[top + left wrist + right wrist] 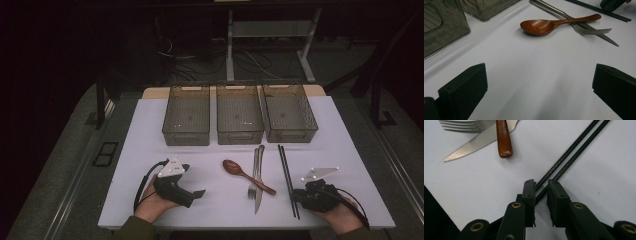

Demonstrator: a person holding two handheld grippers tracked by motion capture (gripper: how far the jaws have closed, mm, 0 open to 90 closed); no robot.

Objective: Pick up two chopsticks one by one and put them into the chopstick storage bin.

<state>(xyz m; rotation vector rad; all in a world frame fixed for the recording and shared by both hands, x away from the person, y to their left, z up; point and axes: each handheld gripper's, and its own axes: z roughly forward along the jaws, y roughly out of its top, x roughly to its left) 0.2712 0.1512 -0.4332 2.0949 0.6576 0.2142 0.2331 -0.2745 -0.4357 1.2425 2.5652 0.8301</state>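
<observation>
Two black chopsticks (pixel 286 172) (pixel 574 147) lie side by side on the white table, right of centre. My right gripper (pixel 296 196) (pixel 541 185) sits low at their near ends, its jaws narrowly apart on either side of the pair; a slim gap still shows, so it is open. A wooden spoon (pixel 245 175) (pixel 541 26) (pixel 503 137) lies across a steel fork (pixel 253 182) (pixel 594 31) (pixel 461 126) and a serrated knife (pixel 259 185) (pixel 471 147). My left gripper (pixel 200 194) (pixel 540 82) rests at the front left, jaws wide open and empty, pointing toward the spoon.
Three clear plastic bins stand in a row at the back of the table: left (pixel 186 136), middle (pixel 240 136) and right (pixel 292 135); two of them (pixel 439 32) (pixel 484 10) appear in the left gripper view. The table's front edge (pixel 225 225) runs just behind both hands.
</observation>
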